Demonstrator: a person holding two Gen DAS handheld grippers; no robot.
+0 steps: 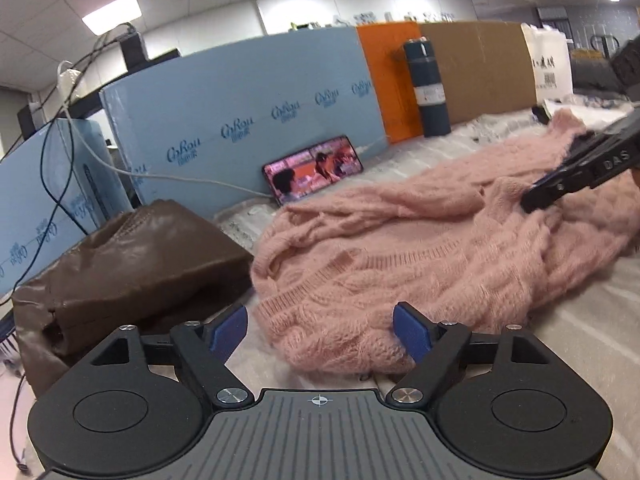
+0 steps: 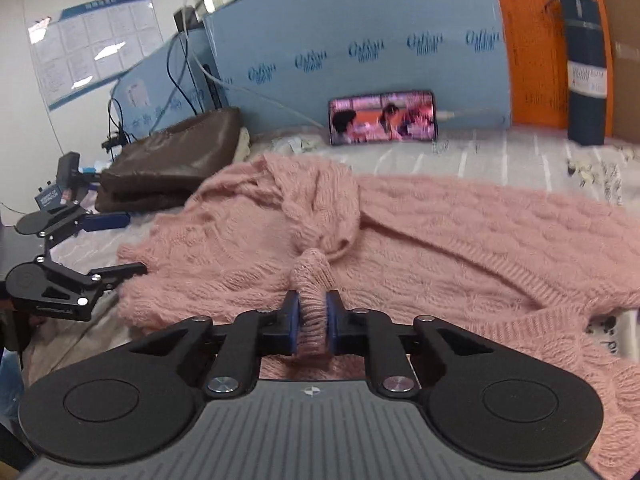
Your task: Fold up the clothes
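Brown bag (image 1: 132,264) sat far left on tabletop (image 1: 580,320), against blue foam board (image 1: 240,108). My left tool (image 1: 320,330) hovered with fingers spread apart, just before near hem of pink sweater (image 1: 420,256). Sweater lay crumpled mid-tabletop, phone (image 2: 382,117) propped behind it. My right tool (image 2: 312,322) was clamped on ribbed sleeve cuff (image 2: 314,280). Dark flask (image 2: 584,68) stood far right.

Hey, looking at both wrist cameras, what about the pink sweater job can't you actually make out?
- Right wrist view: the sleeve cuff end, hidden between the right gripper pads.
- Right wrist view: pink sweater hem, cut off by the right edge.
- Left wrist view: right gripper tips, buried in fuzz.
- Left wrist view: phone screen detail, too small.
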